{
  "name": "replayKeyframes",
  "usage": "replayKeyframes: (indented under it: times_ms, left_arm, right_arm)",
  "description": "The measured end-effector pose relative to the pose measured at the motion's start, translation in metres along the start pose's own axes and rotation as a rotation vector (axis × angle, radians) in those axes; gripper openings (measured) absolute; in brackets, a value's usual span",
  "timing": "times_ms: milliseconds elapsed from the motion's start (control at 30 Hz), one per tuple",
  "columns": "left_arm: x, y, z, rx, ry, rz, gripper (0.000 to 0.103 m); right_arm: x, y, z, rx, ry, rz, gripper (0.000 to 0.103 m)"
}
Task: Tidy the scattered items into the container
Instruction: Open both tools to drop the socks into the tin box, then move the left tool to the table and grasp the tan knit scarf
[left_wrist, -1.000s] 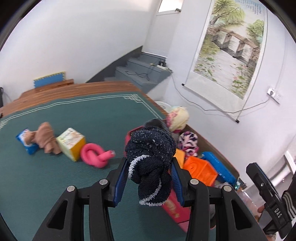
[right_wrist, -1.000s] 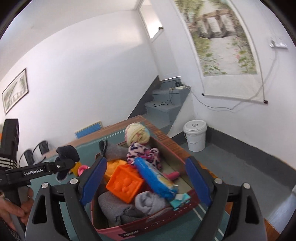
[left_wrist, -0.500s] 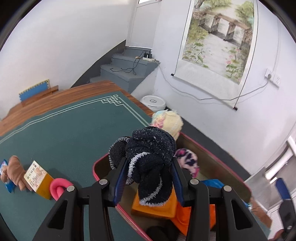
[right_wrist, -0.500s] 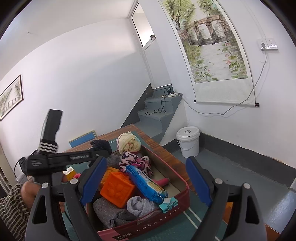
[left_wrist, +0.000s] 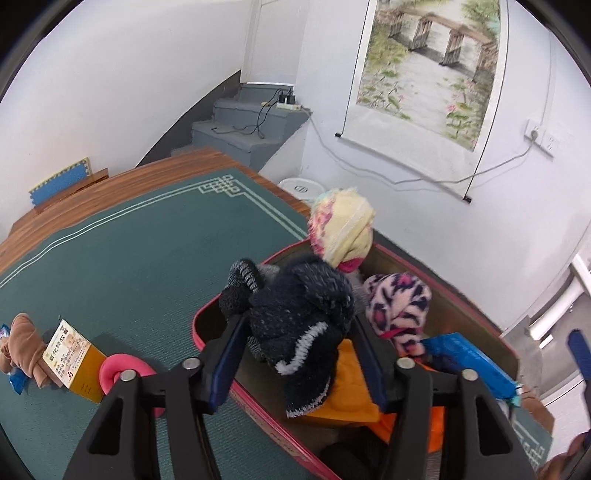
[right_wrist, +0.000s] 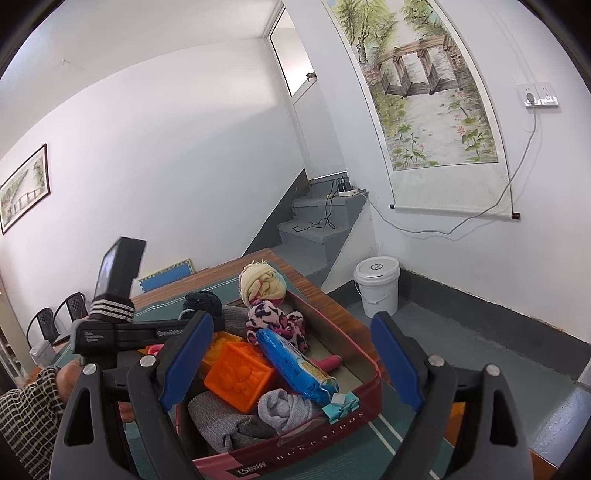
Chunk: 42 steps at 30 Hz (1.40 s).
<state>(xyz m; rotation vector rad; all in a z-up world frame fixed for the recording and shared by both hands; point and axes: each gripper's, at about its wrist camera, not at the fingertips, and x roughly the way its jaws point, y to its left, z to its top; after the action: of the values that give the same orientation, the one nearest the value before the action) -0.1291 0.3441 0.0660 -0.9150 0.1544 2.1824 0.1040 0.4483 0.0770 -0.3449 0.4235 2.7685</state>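
My left gripper (left_wrist: 299, 354) is shut on a dark navy sock bundle (left_wrist: 303, 314) with white trim and holds it over the near-left corner of the red box (left_wrist: 218, 358). The box (right_wrist: 295, 454) holds an orange block (right_wrist: 240, 373), a blue snack pack (right_wrist: 295, 365), a leopard-print sock (right_wrist: 275, 321), a yellow sock roll (right_wrist: 262, 282) and grey cloths (right_wrist: 221, 424). My right gripper (right_wrist: 291, 362) is open and empty above the box's front end. The left gripper (right_wrist: 122, 332) shows at the left in the right wrist view.
On the green mat (left_wrist: 129, 266) left of the box lie a yellow carton (left_wrist: 72, 360), a pink ring toy (left_wrist: 122, 373) and a brown cloth (left_wrist: 22, 343) on a blue packet. A white bucket (right_wrist: 376, 284) stands on the floor past the table edge.
My left gripper has carried the navy sock bundle from over the mat to over the box, and dropped lower toward it. My right gripper has stayed open and tilted up a little.
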Motion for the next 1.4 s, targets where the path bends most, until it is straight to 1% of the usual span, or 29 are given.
replayKeyframes:
  times_ms: [33,67,200,267,367,433,600,667,800,867,1033,1133,1233,1400]
  left_arm:
    - [-0.006,-0.001,0.001,-0.002,-0.017,0.0,0.076]
    - [-0.012,-0.001,0.002,-0.005,-0.035,0.001,0.077]
    - [-0.033,0.007,0.004,-0.044,-0.08,0.012,0.077]
    - [-0.04,0.016,0.003,-0.069,-0.091,0.029,0.077]
    - [-0.052,0.028,-0.008,-0.091,-0.093,0.05,0.077]
    - [-0.058,0.038,-0.018,-0.113,-0.084,0.088,0.077]
    - [-0.074,0.083,-0.047,-0.212,-0.06,0.127,0.077]
    - [-0.079,0.103,-0.061,-0.258,-0.048,0.133,0.081]
    - [-0.093,0.151,-0.081,-0.364,-0.055,0.199,0.082]
    - [-0.1,0.173,-0.088,-0.392,-0.06,0.233,0.082]
    - [-0.116,0.22,-0.098,-0.432,-0.086,0.328,0.082]
    - [-0.112,0.24,-0.098,-0.429,-0.085,0.37,0.082]
    - [-0.1,0.253,-0.092,-0.424,-0.067,0.392,0.082]
    - [-0.093,0.27,-0.083,-0.41,-0.083,0.422,0.082]
  right_arm:
    - [0.0,0.0,0.0,0.0,0.002,-0.001,0.09]
    - [0.001,0.0,0.0,0.0,0.003,-0.003,0.09]
    - [0.002,0.0,0.0,0.002,0.004,-0.01,0.09]
    - [0.002,0.0,0.0,0.001,0.005,-0.014,0.09]
    - [0.002,0.0,-0.001,-0.003,0.007,-0.019,0.09]
    - [0.003,0.0,-0.001,-0.006,0.008,-0.024,0.09]
    - [0.004,0.0,-0.001,-0.012,0.011,-0.039,0.09]
    - [0.005,0.001,-0.001,-0.016,0.013,-0.047,0.09]
    - [0.008,0.004,-0.003,-0.033,0.02,-0.063,0.09]
    - [0.008,0.006,-0.004,-0.043,0.023,-0.067,0.09]
    - [0.009,0.012,-0.007,-0.07,0.027,-0.075,0.09]
    - [0.011,0.015,-0.009,-0.083,0.033,-0.08,0.09]
    - [0.012,0.016,-0.01,-0.094,0.035,-0.084,0.09]
    - [0.016,0.018,-0.013,-0.111,0.044,-0.104,0.09]
